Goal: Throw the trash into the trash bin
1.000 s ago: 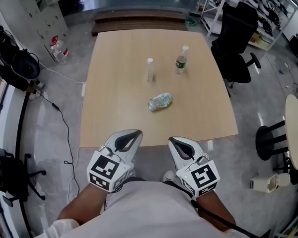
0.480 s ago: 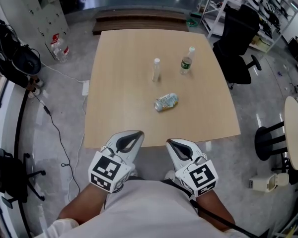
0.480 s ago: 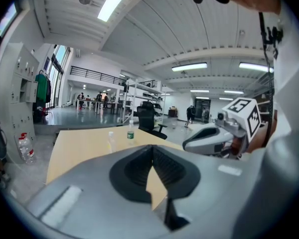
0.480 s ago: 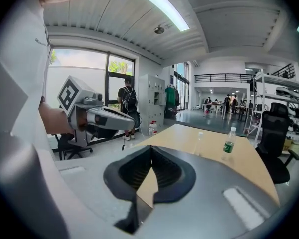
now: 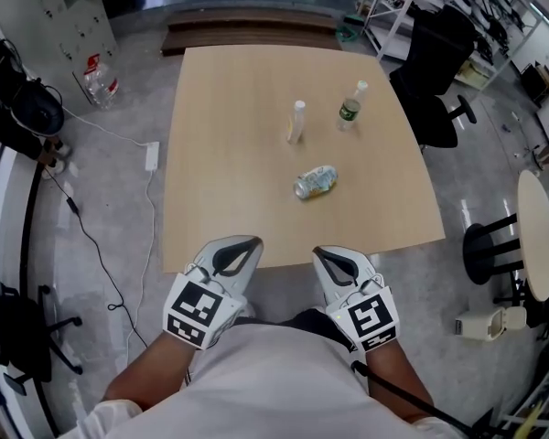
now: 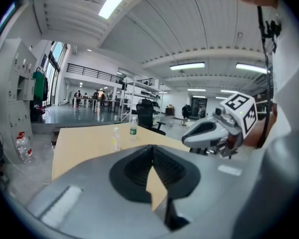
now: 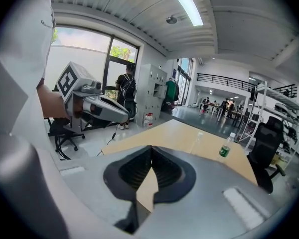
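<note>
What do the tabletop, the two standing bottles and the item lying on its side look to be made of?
The tabletop is likely wood-look laminate: even tan, matte, thin square edge. The clear bottle and green-labelled bottle look like see-through plastic with white caps. The lying item is crumpled and shiny, thin plastic or a metal can; it is too small to tell which.

crushed bottle (image 5: pixel 316 182): now further right in the head view
clear bottle (image 5: pixel 297 122): further right too
green-label bottle (image 5: pixel 350 107): further right too
</note>
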{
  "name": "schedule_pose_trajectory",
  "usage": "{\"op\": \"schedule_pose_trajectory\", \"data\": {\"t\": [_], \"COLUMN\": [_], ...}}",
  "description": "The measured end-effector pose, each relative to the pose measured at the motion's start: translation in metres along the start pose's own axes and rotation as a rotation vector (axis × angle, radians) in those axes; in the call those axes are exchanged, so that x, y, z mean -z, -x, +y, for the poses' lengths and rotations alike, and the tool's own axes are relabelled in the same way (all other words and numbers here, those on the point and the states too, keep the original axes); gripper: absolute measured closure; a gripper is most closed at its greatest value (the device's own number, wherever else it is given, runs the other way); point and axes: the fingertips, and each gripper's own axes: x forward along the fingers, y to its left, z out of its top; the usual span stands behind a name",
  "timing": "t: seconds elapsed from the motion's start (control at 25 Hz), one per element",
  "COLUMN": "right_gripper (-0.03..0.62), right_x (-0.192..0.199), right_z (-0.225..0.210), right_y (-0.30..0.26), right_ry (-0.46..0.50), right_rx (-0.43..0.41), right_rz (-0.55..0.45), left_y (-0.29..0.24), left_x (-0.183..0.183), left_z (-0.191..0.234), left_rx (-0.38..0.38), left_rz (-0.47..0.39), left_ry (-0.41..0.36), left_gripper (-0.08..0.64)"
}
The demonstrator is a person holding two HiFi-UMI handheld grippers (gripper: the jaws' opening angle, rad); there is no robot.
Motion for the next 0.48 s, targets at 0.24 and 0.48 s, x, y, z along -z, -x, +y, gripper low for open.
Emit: {"op": "schedule_pose_trajectory", "data": {"t": [0.24, 0.48], "right_gripper": [0.588, 0.588], "right_x": [-0.001, 0.022], "right_z": [-0.004, -0.018], "right_y": [-0.006, -0.015], "right_ry": [-0.007, 0.060], "right_rx": [0.027, 0.046], "right_rz": [0.029, 0.096], "left_y": [0.002, -0.006], "left_x": [0.004, 0.015], "left_z": [0.009, 0.011], "left_rx": [0.016, 0.012], "left_rz": [0.002, 0.038], "left_ry": [0.018, 0.027], "left_gripper": [0.552, 0.552]}}
